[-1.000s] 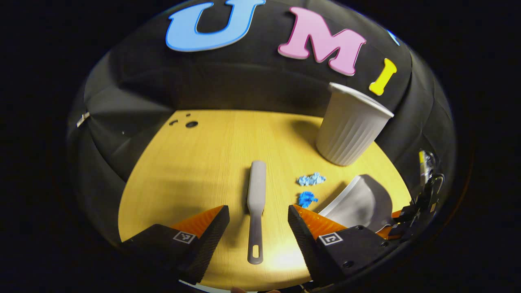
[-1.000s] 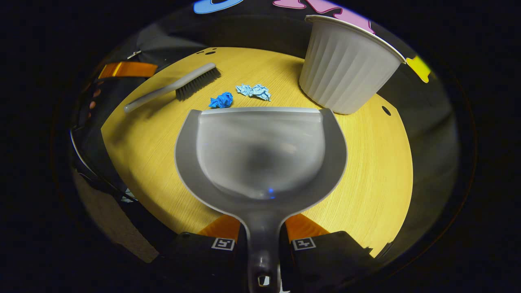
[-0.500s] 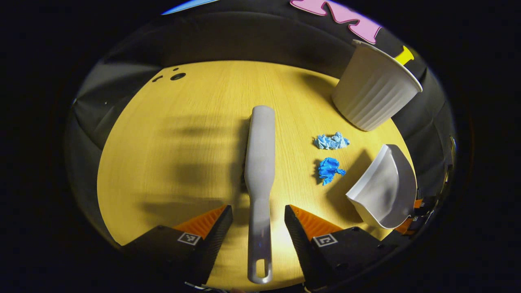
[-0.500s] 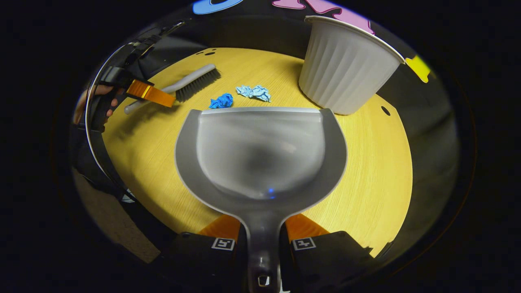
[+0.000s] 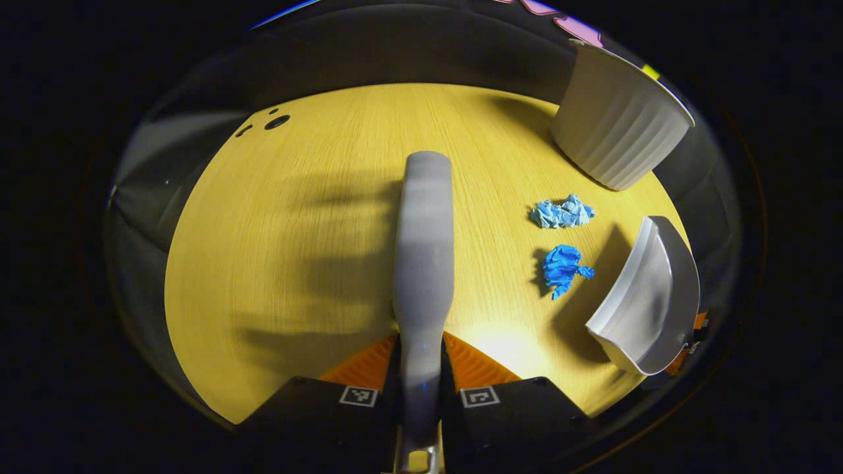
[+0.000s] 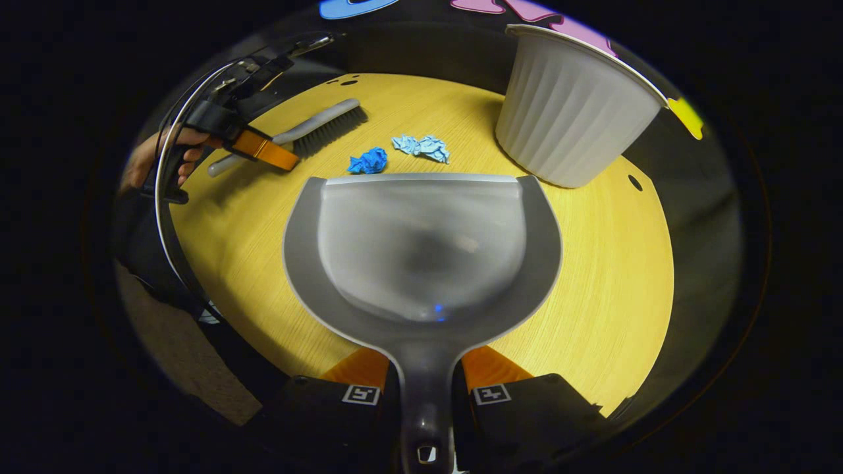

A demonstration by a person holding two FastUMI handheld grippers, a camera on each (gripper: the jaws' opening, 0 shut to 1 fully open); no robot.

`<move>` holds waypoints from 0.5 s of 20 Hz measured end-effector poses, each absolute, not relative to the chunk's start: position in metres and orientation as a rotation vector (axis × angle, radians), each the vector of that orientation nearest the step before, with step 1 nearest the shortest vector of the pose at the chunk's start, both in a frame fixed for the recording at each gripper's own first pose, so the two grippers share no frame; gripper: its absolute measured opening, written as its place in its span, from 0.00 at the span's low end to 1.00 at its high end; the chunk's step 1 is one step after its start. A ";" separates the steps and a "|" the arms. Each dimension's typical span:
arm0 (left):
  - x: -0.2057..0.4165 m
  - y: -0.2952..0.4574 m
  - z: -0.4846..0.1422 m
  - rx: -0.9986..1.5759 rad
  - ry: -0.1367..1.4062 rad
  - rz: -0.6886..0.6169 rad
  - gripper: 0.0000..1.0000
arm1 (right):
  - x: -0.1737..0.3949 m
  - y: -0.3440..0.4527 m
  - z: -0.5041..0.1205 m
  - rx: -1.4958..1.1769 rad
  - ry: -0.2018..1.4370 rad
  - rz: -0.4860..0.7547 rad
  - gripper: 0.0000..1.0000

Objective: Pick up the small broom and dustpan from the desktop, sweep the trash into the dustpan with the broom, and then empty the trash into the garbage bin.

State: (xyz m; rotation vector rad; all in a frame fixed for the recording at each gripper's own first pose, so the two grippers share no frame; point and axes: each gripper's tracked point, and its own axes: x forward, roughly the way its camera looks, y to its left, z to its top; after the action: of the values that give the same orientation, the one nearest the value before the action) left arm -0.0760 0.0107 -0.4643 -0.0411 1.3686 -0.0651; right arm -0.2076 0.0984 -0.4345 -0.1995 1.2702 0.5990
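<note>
Nearest, right gripper (image 6: 423, 388) clamped on grey plastic dustpan (image 6: 421, 250) handle, left gripper (image 5: 419, 388) on grey broom (image 5: 421, 263) handle. Dustpan lip just short of dark blue paper wad (image 6: 369, 160) and pale blue wad (image 6: 421, 146). Beyond, white ribbed bin (image 6: 573, 118) near yellow wooden desktop (image 6: 606, 276) far edge.

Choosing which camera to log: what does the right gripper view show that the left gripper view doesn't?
Right gripper view adds: the grey plastic broom's dark bristles and a hand holding the left gripper. Left gripper view adds: fingers shut on the broom handle. Both: grey plastic dustpan, two crumpled blue paper wads, white ribbed bin.
</note>
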 end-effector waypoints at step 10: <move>-0.039 -0.025 -0.466 0.085 1.353 -0.246 0.28 | -0.196 0.089 -0.450 -0.291 1.350 0.700 0.36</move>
State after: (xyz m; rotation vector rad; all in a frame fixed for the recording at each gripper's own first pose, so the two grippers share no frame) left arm -0.0388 -0.0247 -0.4662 0.0853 1.3532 -0.2456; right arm -0.1957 0.0890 -0.4499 -0.2906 1.3504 0.7003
